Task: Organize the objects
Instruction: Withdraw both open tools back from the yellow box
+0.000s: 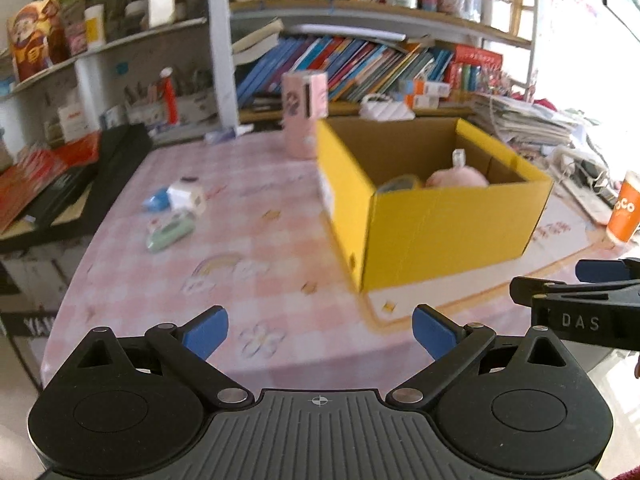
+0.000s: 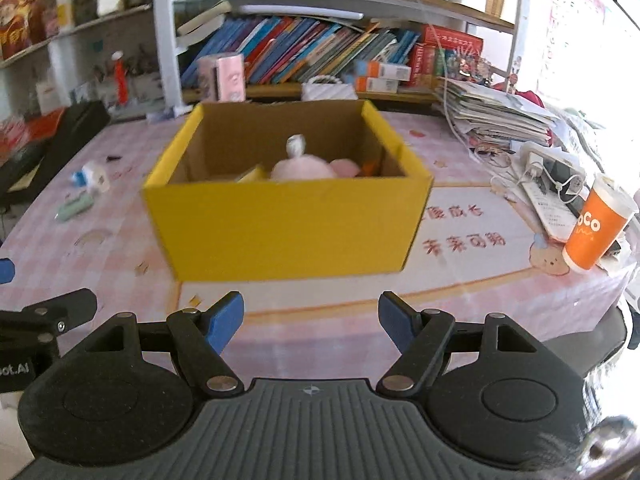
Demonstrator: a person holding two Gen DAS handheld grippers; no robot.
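— Nearest the cameras, what are the grippers doing?
— Left gripper (image 1: 320, 330) and right gripper (image 2: 311, 318) hang with jaws apart, empty, above the pink tablecloth (image 1: 256, 248).
— Beyond them?
— Yellow box (image 2: 288, 224) holding a pink plush (image 2: 304, 168); small items (image 1: 176, 208) lie left of it.

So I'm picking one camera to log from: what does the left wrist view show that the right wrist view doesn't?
Only the left wrist view shows the left hand-held gripper head-on, open and empty.

Only the right wrist view shows the right hand-held gripper head-on, also open, plus the red writing on the tablecloth.

Both show the yellow box holding a pink plush toy, the green item, the orange cup and the bookshelf.
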